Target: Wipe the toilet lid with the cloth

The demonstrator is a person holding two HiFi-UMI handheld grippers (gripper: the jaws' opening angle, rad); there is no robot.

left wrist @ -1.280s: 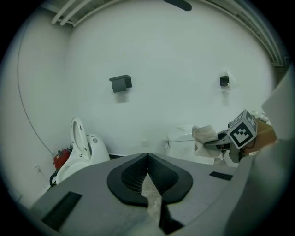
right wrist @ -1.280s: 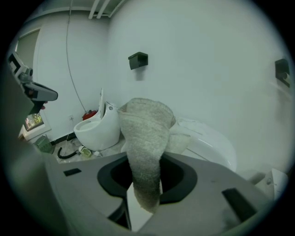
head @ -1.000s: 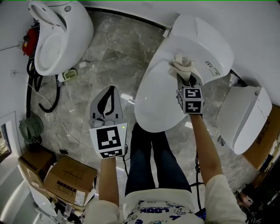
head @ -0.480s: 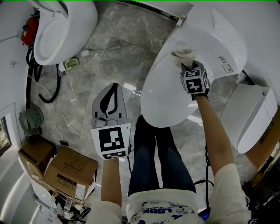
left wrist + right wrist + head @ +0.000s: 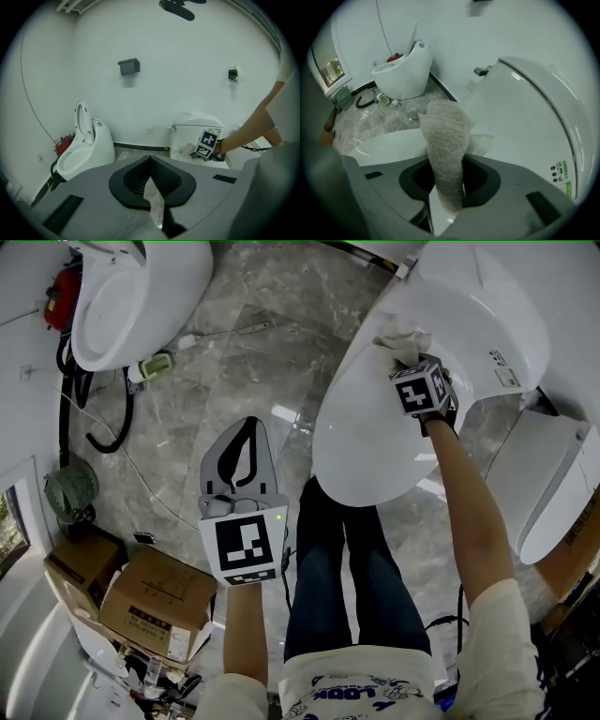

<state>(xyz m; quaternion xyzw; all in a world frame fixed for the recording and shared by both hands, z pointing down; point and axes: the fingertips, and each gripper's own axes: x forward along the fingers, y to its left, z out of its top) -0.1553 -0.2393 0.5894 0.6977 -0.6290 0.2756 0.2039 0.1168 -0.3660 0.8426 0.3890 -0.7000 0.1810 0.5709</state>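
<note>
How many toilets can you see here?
3: the open toilet at top left, the middle toilet under the cloth, and the right toilet at the picture's edge. Others may be hidden.

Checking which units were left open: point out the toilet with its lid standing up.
The toilet at the head view's upper left: bowl exposed, lid standing upright. The toilet under the cloth has its lid down.
</note>
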